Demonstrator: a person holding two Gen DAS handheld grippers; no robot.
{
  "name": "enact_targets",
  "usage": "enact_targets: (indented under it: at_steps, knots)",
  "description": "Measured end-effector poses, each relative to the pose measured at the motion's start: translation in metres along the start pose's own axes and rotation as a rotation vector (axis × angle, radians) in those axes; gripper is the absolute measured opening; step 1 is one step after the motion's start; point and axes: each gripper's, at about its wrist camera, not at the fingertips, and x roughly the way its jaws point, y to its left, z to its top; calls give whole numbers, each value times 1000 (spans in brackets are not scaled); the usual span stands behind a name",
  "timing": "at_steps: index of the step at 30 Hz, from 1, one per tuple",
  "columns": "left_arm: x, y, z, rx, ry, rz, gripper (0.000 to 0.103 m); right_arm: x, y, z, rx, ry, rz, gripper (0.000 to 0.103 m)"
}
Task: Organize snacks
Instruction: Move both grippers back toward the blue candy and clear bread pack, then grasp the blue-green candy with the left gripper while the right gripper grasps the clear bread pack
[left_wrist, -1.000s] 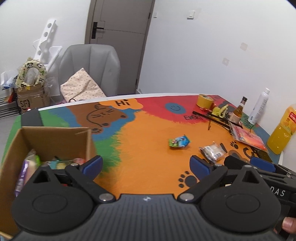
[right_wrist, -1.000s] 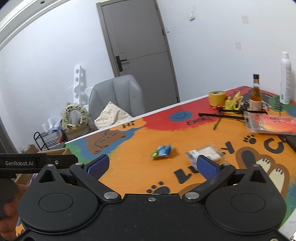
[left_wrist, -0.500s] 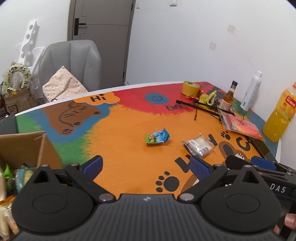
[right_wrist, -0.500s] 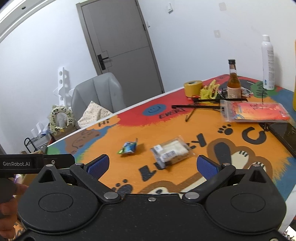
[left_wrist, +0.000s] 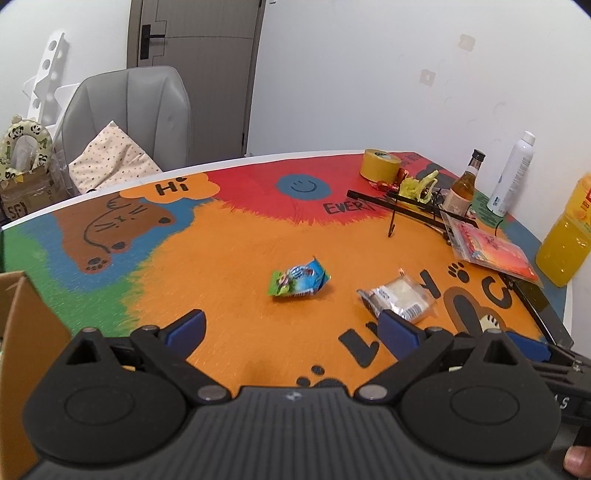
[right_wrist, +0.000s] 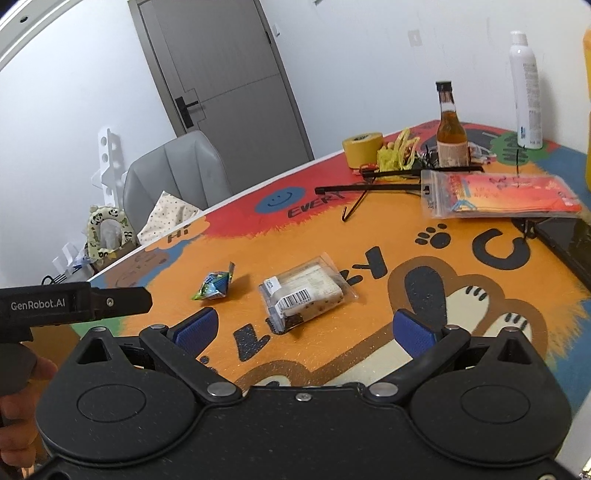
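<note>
Two snacks lie on the colourful table mat (left_wrist: 229, 266): a small blue-green packet (left_wrist: 298, 283) (right_wrist: 214, 286) and a clear-wrapped pastry with a barcode label (left_wrist: 400, 298) (right_wrist: 306, 291). My left gripper (left_wrist: 291, 330) is open and empty, hovering short of the blue-green packet. My right gripper (right_wrist: 304, 332) is open and empty too, just in front of the wrapped pastry, which sits between the lines of its fingers. A corner of the cardboard box (left_wrist: 22, 325) shows at the left edge of the left wrist view.
At the far right of the table stand a yellow tape roll (left_wrist: 380, 164), a brown glass bottle (right_wrist: 450, 133), a white spray can (right_wrist: 526, 88), an orange juice bottle (left_wrist: 567, 240), black rods (right_wrist: 369, 188) and a red bagged pack (right_wrist: 498, 195). A grey chair (left_wrist: 129, 114) stands behind the table.
Both grippers have swung right and moved closer to the two snacks. The cardboard box has slid almost out of the left wrist view. Both stay open.
</note>
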Motion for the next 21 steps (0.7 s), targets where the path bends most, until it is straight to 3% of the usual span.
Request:
enact_targets:
  at_steps: [8, 21]
  knots:
    - [37, -3, 10, -24, 8, 13, 97, 38, -8, 6, -17, 43, 5, 103]
    - [89, -7, 16, -38, 12, 41, 83, 77, -8, 9, -107, 100, 7, 103]
